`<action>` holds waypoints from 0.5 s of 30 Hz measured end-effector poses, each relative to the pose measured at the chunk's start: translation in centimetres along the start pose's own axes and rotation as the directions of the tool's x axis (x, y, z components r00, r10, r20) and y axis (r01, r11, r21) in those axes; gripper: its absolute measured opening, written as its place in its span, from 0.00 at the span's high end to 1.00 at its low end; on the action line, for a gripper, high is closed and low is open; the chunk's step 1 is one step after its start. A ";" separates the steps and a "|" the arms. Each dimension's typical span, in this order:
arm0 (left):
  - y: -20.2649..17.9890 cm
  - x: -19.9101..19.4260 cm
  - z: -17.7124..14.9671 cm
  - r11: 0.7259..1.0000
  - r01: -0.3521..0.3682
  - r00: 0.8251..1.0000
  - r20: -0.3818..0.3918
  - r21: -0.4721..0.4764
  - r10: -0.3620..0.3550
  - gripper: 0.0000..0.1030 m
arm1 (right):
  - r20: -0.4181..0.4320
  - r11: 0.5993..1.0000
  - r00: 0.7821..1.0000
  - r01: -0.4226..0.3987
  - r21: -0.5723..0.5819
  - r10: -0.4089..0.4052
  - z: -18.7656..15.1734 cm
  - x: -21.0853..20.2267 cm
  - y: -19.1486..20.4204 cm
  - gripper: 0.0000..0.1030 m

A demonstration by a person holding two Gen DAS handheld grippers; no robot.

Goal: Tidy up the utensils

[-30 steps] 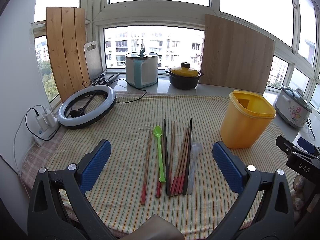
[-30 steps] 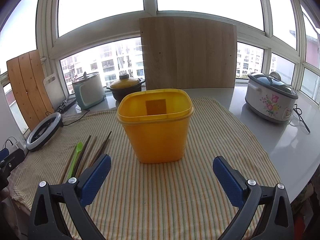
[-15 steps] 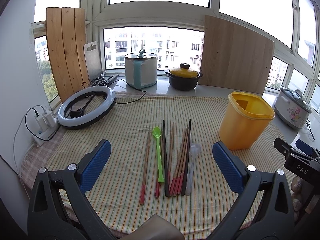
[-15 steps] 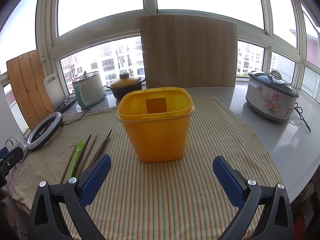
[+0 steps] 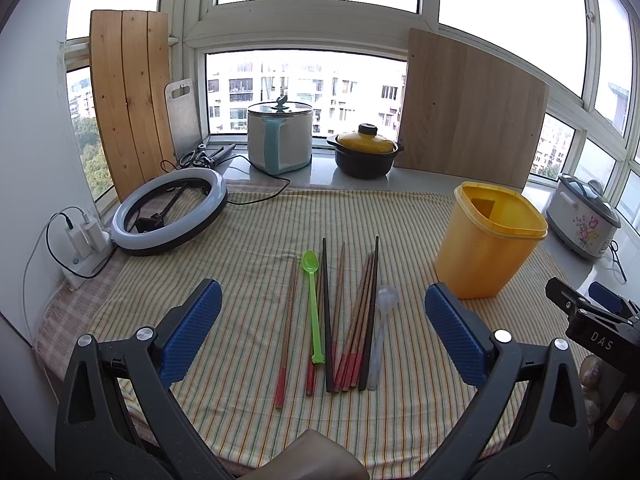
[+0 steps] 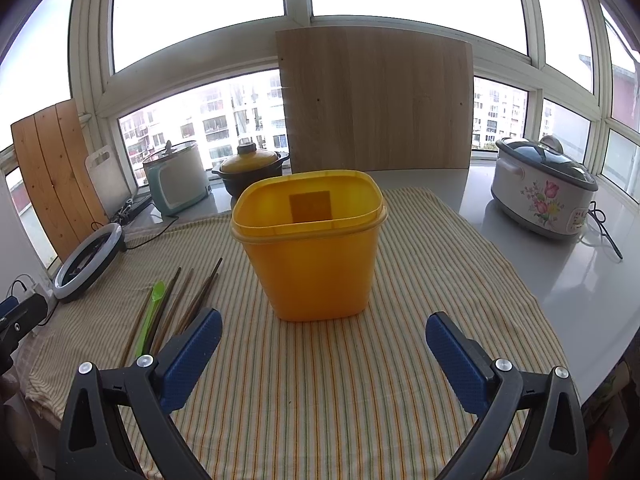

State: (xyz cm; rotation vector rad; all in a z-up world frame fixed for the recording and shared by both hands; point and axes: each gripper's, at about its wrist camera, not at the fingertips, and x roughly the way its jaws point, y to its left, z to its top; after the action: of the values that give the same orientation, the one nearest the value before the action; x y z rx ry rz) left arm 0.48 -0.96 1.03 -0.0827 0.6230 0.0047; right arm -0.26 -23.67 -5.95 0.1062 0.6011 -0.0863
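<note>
Several chopsticks (image 5: 352, 320) lie side by side on the striped cloth, together with a green spoon (image 5: 313, 300) and a clear spoon (image 5: 382, 322). My left gripper (image 5: 320, 336) hovers open just above and in front of them, holding nothing. A yellow tub (image 5: 488, 240) stands upright to their right. In the right wrist view the same yellow tub (image 6: 314, 248) is straight ahead, empty inside, and my right gripper (image 6: 322, 360) is open before it. The chopsticks (image 6: 192, 304) and green spoon (image 6: 150, 316) show at the left there.
A ring light (image 5: 170, 210) and a power strip (image 5: 82, 240) sit at the left. A kettle-like pot (image 5: 280, 140), a black casserole (image 5: 366, 152) and wooden boards (image 5: 472, 108) line the windowsill. A flowered rice cooker (image 6: 544, 188) stands on the counter at right.
Both grippers have shifted only slightly; the utensils and the tub appear a little lower and nearer in the views. Nothing was grasped or moved.
</note>
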 end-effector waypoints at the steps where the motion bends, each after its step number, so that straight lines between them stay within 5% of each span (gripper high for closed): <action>1: 0.0 0.0 0.0 1.000 0.001 1.000 -0.001 0.001 -0.001 0.00 | 0.000 1.000 1.000 0.000 0.000 0.000 0.0 0.0 0.0 0.00; 15: 0.5 0.4 -0.6 1.000 0.009 1.000 -0.010 -0.016 -0.009 0.00 | -0.014 1.000 1.000 0.000 -0.005 0.000 -0.2 0.2 0.3 0.00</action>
State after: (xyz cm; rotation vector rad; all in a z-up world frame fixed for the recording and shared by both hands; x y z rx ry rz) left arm 0.41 -0.56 0.31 -0.1014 0.6328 0.0003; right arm -0.17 -23.38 -6.22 0.1023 0.6149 -0.0842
